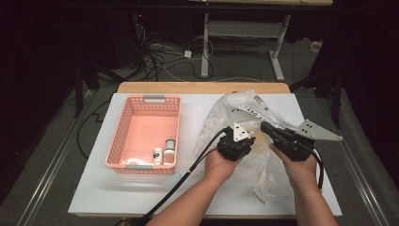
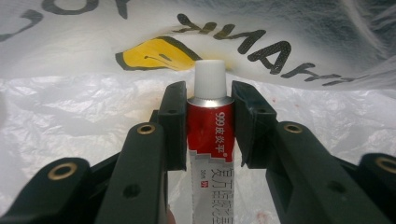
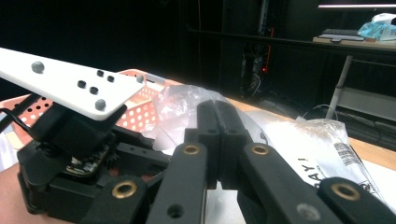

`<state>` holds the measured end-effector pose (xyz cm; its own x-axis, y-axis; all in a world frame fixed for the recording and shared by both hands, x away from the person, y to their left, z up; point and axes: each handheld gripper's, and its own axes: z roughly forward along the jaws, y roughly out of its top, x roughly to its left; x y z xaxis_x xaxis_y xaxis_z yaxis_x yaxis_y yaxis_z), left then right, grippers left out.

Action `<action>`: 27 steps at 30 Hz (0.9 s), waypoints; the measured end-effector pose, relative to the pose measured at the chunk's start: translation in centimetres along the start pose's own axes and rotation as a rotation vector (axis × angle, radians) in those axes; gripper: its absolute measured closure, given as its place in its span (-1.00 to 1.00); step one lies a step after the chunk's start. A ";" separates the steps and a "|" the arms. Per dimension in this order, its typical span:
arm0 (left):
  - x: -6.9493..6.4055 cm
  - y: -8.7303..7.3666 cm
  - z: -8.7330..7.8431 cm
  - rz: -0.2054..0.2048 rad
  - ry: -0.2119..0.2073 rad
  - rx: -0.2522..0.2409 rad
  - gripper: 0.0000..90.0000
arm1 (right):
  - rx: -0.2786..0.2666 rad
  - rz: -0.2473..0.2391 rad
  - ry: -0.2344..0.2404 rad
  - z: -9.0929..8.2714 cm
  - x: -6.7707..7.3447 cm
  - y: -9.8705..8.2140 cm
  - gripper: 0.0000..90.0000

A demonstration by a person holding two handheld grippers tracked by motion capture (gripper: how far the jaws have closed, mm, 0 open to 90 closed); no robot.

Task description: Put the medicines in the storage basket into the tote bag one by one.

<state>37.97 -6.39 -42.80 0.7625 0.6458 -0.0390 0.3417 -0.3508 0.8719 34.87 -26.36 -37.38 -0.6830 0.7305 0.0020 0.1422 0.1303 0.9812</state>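
A red and white ointment tube (image 2: 210,122) with a white cap stands upright between the jaws of my left gripper (image 2: 208,95), whose pads press on its red shoulder. That gripper (image 1: 237,141) sits over a crumpled clear plastic bag (image 1: 240,106) printed with black letters and a yellow mark (image 2: 154,55). My right gripper (image 1: 268,128) lies just right of it at the bag's edge. Its jaws (image 3: 218,112) are closed tight together, with the bag's film (image 3: 177,109) bunched around their tips.
A pink perforated basket (image 1: 146,101) stands left of the bag on the white tabletop (image 1: 141,188). Two small white bottles (image 1: 169,147) (image 1: 157,155) lie in its near right corner. Cables and desk legs are on the floor beyond the table's far edge.
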 end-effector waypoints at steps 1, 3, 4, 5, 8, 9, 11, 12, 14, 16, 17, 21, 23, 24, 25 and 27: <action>0.0 0.0 0.2 -0.001 0.001 0.003 0.47 | 0.001 0.002 0.001 0.0 0.0 0.0 1.00; 0.1 0.1 0.4 -0.005 0.002 0.007 0.47 | 0.000 0.006 0.000 0.0 0.0 0.0 1.00; 0.1 0.1 0.6 -0.007 0.002 0.010 0.46 | -0.003 0.005 0.001 0.0 -0.1 0.0 1.00; 0.1 0.1 0.8 -0.009 0.005 0.010 0.46 | -0.003 0.003 0.002 0.0 -0.1 0.0 1.00; 0.2 0.1 1.2 -0.012 0.007 0.013 0.46 | -0.004 0.014 -0.001 0.0 -0.3 -0.1 1.00; 0.3 0.1 1.3 -0.015 0.007 0.013 0.46 | -0.003 0.017 -0.001 0.0 -0.3 -0.1 1.00; 0.4 0.1 1.5 -0.015 0.010 0.017 0.46 | -0.001 0.020 -0.002 0.0 -0.4 -0.2 1.00; 0.4 0.1 1.5 -0.018 0.011 0.017 0.46 | 0.001 0.022 -0.003 0.0 -0.5 -0.3 1.00; 0.5 0.2 1.7 -0.021 0.011 0.023 0.46 | 0.001 0.025 -0.002 0.0 -0.6 -0.3 1.00; 0.6 0.3 2.0 -0.022 0.017 0.024 0.46 | 0.001 0.025 -0.002 0.0 -0.7 -0.3 1.00; 0.6 0.3 2.1 -0.024 0.019 0.027 0.46 | 0.001 0.025 -0.002 0.0 -0.6 -0.3 1.00; 0.4 0.6 1.9 -0.036 0.012 0.017 0.21 | -0.001 0.024 -0.002 0.0 -0.7 -0.3 1.00; 0.3 0.6 1.7 -0.031 -0.001 0.023 0.12 | -0.005 0.022 -0.003 -0.1 -0.7 -0.3 1.00; 0.2 0.6 1.5 -0.024 -0.008 0.032 0.10 | -0.005 0.023 -0.004 -0.1 -0.7 -0.3 1.00; 0.1 0.5 1.2 -0.020 -0.023 0.033 0.10 | -0.005 0.023 -0.004 -0.1 -0.7 -0.2 1.00; 0.0 0.3 0.8 -0.021 -0.039 0.035 0.02 | -0.005 0.022 -0.004 -0.2 -0.7 -0.2 1.00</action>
<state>38.52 -7.09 -42.90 0.7754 0.6268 -0.0771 0.3766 -0.3611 0.8531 35.19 -26.99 -37.59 -0.6769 0.7358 0.0228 0.1535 0.1108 0.9819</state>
